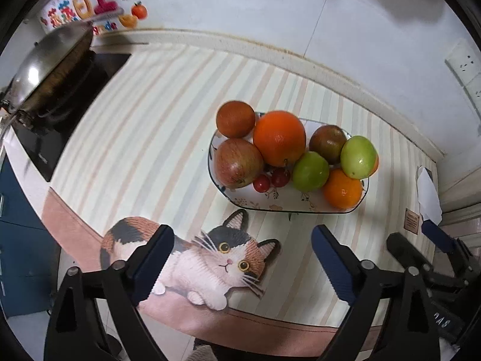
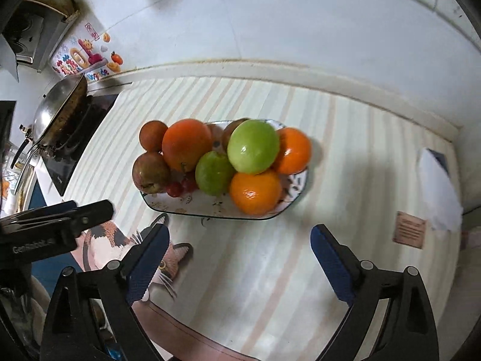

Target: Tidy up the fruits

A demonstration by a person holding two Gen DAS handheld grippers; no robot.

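Fruit fills a flowery plate (image 1: 279, 203) in the middle of both frames, on the striped cat mat (image 1: 144, 138) over the worktop. A big orange (image 1: 279, 138) sits on top, with a red apple (image 1: 237, 162), two green apples (image 1: 358, 157) and what may be cherries (image 1: 272, 179) beside it. The left gripper (image 1: 242, 266) is wide apart and holds nothing. The right gripper (image 2: 240, 266) is wide apart too, low in the frame, near the plate. A wok (image 1: 48, 66) sits upper left.
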